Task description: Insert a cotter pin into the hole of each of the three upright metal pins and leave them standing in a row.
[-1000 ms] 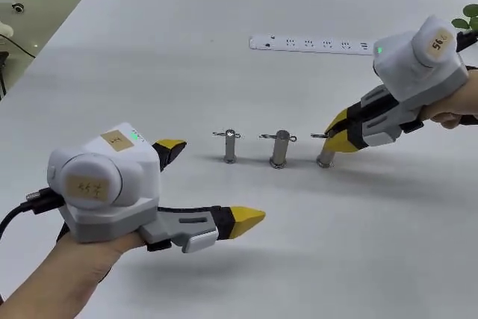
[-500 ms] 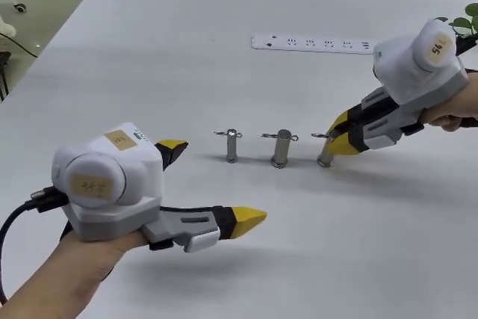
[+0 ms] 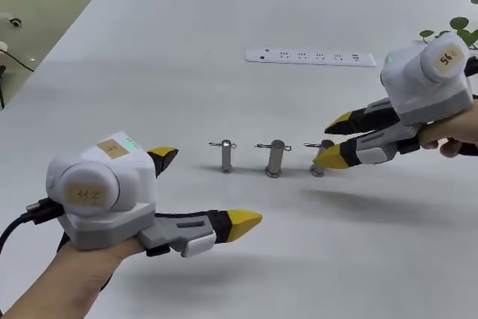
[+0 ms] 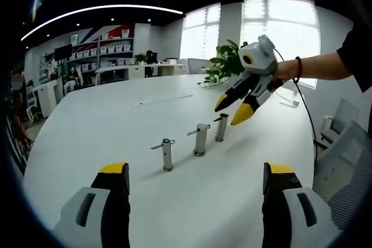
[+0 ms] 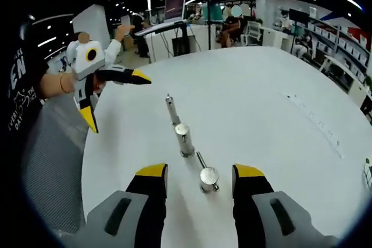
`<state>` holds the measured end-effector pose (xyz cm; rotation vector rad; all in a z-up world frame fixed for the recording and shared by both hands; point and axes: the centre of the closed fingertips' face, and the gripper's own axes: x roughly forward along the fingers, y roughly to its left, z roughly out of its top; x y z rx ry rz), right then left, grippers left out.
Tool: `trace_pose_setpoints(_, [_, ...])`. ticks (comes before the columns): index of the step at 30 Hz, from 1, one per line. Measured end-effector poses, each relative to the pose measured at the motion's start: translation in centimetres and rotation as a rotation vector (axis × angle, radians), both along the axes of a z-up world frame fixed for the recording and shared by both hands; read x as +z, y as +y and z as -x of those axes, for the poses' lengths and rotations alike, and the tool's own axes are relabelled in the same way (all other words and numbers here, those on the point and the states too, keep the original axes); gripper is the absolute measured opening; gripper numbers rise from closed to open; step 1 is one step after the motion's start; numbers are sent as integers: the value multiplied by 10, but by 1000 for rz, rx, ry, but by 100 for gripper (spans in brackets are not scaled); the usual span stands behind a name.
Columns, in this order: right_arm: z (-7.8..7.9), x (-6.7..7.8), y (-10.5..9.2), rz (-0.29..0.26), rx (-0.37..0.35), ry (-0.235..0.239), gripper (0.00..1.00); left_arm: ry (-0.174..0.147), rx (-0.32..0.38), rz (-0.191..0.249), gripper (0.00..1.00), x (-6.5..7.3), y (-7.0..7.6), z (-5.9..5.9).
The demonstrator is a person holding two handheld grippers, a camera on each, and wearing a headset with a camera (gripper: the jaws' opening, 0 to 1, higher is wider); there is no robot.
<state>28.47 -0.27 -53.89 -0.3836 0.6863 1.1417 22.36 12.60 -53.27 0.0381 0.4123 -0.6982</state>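
right gripper [image 3: 334, 140] has let its jaws spread since a moment ago; they were nearly pinched together at the top of the right-hand pin [image 5: 208, 179], and now they're apart with nothing in them. the right gripper view shows that pin between the two yellow tips, touching neither as far as i can see.

nearest the person, on the left, the left gripper [image 3: 209, 186] hangs over the white table [image 3: 187, 50] with its jaws wide apart and empty, well short of the pins.

past it come the three metal pins, upright in a left-to-right row. left pin [image 3: 226, 156], middle pin [image 3: 275, 158] and the right one each have a cotter pin through the head: the left cotter pin [image 3: 222, 144], the middle cotter pin [image 3: 267, 146] and the right cotter pin [image 3: 312, 144], all poking out sideways to the left. the right pin is partly hidden behind the lower jaw in the head view.

farther back a white power strip [image 3: 310, 57] lies flat on the table, and at the far right edge some green plant leaves [image 3: 455, 29] peek in.
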Motion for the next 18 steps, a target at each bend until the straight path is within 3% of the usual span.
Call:
trace_pose_setpoints(3, [4, 5, -2, -21, -75, 6, 45, -3, 27, 12, 96, 2, 3, -3])
trace_pose_setpoints(5, [5, 10, -6, -46, -165, 11, 47, -1, 47, 24, 96, 4, 7, -4])
trace_pose_setpoints(7, [7, 17, -7, -102, -222, -7, 51, -5, 70, 32, 99, 7, 10, -6])
trace_pose_setpoints(11, [13, 27, -11, -155, -323, -33, 56, -6, 90, 47, 99, 10, 13, -7])
trace_pose_setpoints(18, [28, 19, -13, -159, -435, -69, 62, -5, 122, 56, 99, 15, 15, -6])
